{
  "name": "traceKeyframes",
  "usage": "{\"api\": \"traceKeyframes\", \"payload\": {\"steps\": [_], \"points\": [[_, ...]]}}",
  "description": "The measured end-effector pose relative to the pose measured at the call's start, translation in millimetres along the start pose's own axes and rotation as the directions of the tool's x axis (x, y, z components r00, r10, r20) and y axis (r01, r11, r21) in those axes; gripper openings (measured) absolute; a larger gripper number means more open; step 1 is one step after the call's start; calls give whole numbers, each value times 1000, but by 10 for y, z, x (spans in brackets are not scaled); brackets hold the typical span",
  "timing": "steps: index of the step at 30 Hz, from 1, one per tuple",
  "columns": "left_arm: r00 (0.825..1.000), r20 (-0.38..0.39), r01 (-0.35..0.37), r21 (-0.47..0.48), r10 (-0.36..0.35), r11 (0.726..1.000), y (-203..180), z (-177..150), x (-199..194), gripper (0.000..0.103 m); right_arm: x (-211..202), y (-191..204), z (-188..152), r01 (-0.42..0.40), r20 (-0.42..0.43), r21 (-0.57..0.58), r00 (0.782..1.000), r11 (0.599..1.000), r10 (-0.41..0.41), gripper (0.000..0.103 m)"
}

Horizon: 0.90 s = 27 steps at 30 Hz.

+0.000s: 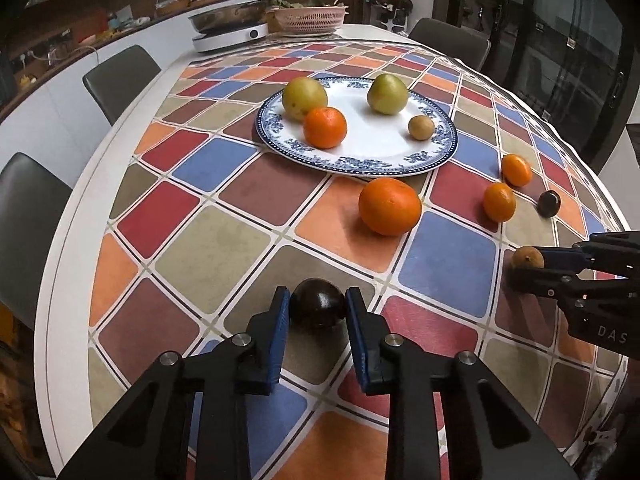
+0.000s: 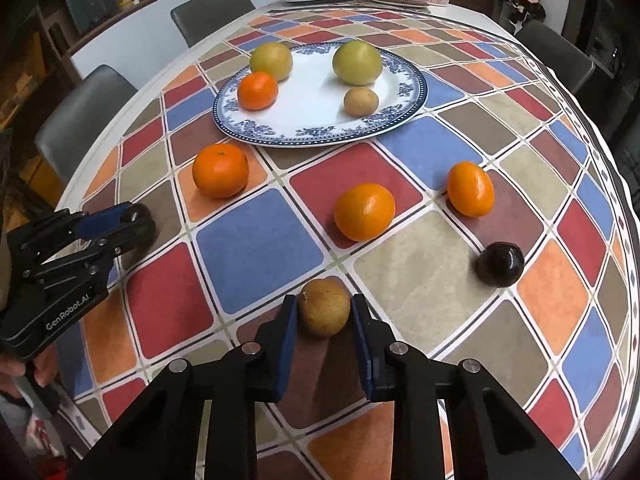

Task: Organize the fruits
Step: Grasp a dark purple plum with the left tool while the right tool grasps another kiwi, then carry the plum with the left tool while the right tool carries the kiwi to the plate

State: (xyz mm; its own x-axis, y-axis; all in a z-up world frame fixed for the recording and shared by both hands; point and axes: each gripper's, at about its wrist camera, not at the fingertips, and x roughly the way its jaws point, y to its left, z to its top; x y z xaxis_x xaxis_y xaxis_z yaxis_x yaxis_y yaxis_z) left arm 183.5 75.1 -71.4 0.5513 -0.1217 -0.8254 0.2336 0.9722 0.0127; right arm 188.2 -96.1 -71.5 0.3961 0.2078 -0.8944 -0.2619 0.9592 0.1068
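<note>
A blue-rimmed white plate (image 1: 372, 152) (image 2: 308, 120) holds two green apples, one orange and one small brown fruit. On the cloth lie a big orange (image 1: 389, 206) (image 2: 220, 170), two smaller oranges (image 2: 364, 212) (image 2: 470, 188) and a dark plum (image 2: 501, 264). My left gripper (image 1: 317, 306) is shut on another dark plum (image 1: 317, 304), which rests on the cloth. My right gripper (image 2: 323, 312) is shut on a small brown fruit (image 2: 324, 307), also on the cloth. Each gripper shows from the side in the other view, the right one (image 1: 528, 268) and the left one (image 2: 134, 226).
The table wears a coloured checked cloth (image 1: 240, 240). At its far end stand an induction cooker with a pan (image 1: 230, 28) and a pink basket (image 1: 310, 18). Grey chairs (image 1: 120, 76) stand along the left side and one at the far right.
</note>
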Motion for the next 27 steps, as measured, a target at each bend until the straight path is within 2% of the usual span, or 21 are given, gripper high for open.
{"api": "traceKeyframes", "payload": {"steps": [9, 17, 27], "points": [[1000, 27, -5, -5, 5, 1000, -41, 0, -138, 28, -80, 10, -15, -18, 30, -19, 999, 1000, 19, 27], [995, 97, -7, -4, 7, 1000, -130, 89, -405, 28, -276, -7, 40, -41, 92, -35, 995, 999, 44, 27], [982, 189, -3, 0, 3, 1000, -274, 297, -741, 28, -622, -76, 202, -62, 194, -66, 978, 996, 74, 27]]}}
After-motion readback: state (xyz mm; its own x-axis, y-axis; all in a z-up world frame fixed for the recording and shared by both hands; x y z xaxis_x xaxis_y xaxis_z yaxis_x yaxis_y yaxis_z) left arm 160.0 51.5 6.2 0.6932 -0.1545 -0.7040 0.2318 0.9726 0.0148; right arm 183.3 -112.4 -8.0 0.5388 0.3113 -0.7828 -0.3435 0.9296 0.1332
